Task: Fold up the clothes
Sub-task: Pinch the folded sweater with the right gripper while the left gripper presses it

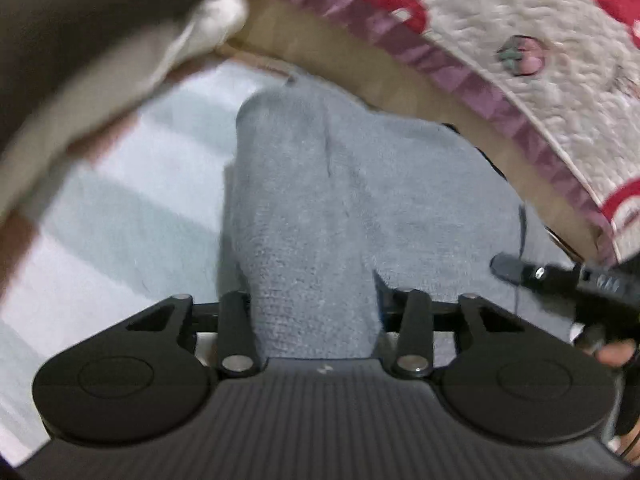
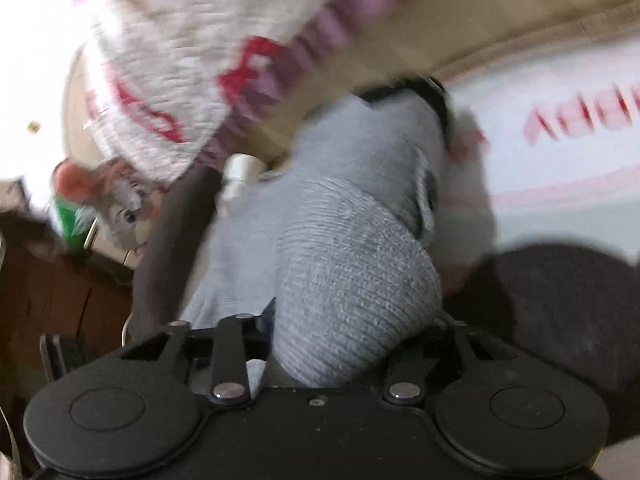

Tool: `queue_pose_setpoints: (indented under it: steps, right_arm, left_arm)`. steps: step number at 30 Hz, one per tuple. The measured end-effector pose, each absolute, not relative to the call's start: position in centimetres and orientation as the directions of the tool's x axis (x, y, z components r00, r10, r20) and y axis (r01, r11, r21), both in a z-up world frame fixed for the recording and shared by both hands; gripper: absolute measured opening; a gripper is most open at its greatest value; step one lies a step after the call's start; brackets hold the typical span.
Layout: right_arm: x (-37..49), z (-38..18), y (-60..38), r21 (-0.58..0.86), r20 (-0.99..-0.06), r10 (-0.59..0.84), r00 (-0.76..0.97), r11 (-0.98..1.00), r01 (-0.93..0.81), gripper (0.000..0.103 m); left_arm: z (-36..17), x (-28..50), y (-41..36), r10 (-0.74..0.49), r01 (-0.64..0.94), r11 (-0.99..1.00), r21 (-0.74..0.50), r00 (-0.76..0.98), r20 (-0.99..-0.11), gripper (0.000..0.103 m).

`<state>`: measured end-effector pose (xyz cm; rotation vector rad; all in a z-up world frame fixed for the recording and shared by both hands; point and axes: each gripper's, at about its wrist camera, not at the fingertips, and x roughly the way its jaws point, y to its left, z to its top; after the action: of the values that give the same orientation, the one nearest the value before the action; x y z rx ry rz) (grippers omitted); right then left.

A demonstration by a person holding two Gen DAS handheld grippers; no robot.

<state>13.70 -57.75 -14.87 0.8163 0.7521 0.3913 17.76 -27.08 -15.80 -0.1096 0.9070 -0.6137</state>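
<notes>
A grey knitted garment (image 1: 320, 200) fills the middle of the left wrist view and runs down between my left gripper's (image 1: 316, 312) fingers, which are hidden under the cloth. The left gripper looks shut on it. In the right wrist view the same grey garment (image 2: 352, 272) bunches up over my right gripper (image 2: 340, 344), whose fingertips are also covered; it looks shut on the cloth. The garment has a dark trim (image 2: 432, 92) at its far end. The right gripper's tip (image 1: 520, 270) shows at the right edge of the left wrist view, beside the garment.
A white quilt (image 1: 520, 40) with red patterns and a purple frill hangs over a tan bed edge (image 1: 360, 72). A pale sheet (image 1: 120, 200) lies below the garment. A plush toy (image 2: 120, 200) and a brown wooden surface (image 2: 60, 300) are at the left of the right wrist view. A dark cloth (image 2: 560, 304) lies at right.
</notes>
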Motion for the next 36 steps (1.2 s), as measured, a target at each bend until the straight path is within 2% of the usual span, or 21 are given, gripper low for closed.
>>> queue_pose_setpoints:
  steps: [2, 4, 7, 9, 12, 14, 16, 19, 22, 24, 26, 30, 31, 36]
  right_arm:
    - [13.3, -12.6, -56.9, 0.753, -0.444, 0.574, 0.688, 0.656, -0.062, 0.037]
    - [12.5, -9.8, -55.5, 0.693, -0.445, 0.554, 0.703, 0.711, -0.121, 0.037]
    - [11.3, -7.6, -55.2, 0.636, -0.464, 0.506, 0.727, 0.762, -0.124, 0.036]
    - [10.5, -6.1, -55.1, 0.596, -0.474, 0.473, 0.743, 0.793, -0.125, 0.036]
    - [10.8, -7.8, -57.4, 0.574, -0.575, 0.397, 0.716, 0.819, 0.007, 0.036]
    - [11.0, -9.1, -58.9, 0.55, -0.639, 0.345, 0.688, 0.83, 0.094, 0.034]
    - [11.2, -10.3, -60.4, 0.519, -0.699, 0.294, 0.652, 0.835, 0.18, 0.033]
    - [11.5, -11.3, -61.5, 0.581, -0.692, 0.335, 0.64, 0.784, 0.217, 0.033]
    - [12.0, -11.2, -61.0, 0.571, -0.7, 0.333, 0.632, 0.792, 0.215, 0.034]
    - [12.2, -11.1, -60.9, 0.572, -0.702, 0.336, 0.628, 0.791, 0.216, 0.034]
    - [12.0, -11.1, -61.1, 0.582, -0.699, 0.344, 0.627, 0.783, 0.219, 0.034]
    - [11.3, -11.4, -61.4, 0.589, -0.698, 0.351, 0.624, 0.777, 0.222, 0.035]
    - [11.2, -11.4, -61.4, 0.591, -0.698, 0.352, 0.624, 0.775, 0.224, 0.035]
    - [11.3, -11.5, -61.5, 0.598, -0.697, 0.354, 0.624, 0.767, 0.232, 0.036]
  left_arm:
    - [-14.2, 16.6, -27.8, -0.495, 0.502, 0.835, -0.227, 0.505, -0.707, 0.029]
    - [-12.7, 15.0, -29.2, -0.495, 0.583, 0.804, -0.116, 0.549, -0.673, 0.025]
    - [-12.1, 14.6, -30.6, -0.565, 0.625, 0.759, -0.185, 0.489, -0.665, 0.023]
    - [-12.3, 14.9, -31.6, -0.594, 0.629, 0.74, -0.237, 0.447, -0.669, 0.027]
    - [-14.1, 15.8, -33.3, -0.545, 0.606, 0.764, -0.22, 0.424, -0.723, 0.04]
    - [-15.1, 15.6, -33.5, -0.52, 0.582, 0.783, -0.221, 0.416, -0.746, 0.062]
    - [-15.9, 15.5, -32.8, -0.525, 0.543, 0.797, -0.265, 0.405, -0.748, 0.068]
    - [-16.6, 15.2, -31.5, -0.535, 0.483, 0.813, -0.326, 0.397, -0.746, 0.07]
    - [-16.8, 14.4, -30.0, -0.537, 0.422, 0.826, -0.374, 0.386, -0.75, 0.074]
    - [-16.7, 13.4, -29.4, -0.51, 0.402, 0.846, -0.351, 0.416, -0.753, 0.077]
    - [-16.7, 12.5, -29.2, -0.463, 0.399, 0.87, -0.29, 0.459, -0.758, 0.09]
    - [-18.4, 12.9, -27.7, -0.525, 0.282, 0.849, -0.446, 0.375, -0.764, 0.092]
    - [-18.9, 12.9, -27.3, -0.554, 0.242, 0.833, -0.498, 0.361, -0.751, 0.096]
    - [-19.3, 13.2, -28.5, -0.583, 0.215, 0.81, -0.545, 0.388, -0.714, 0.098]
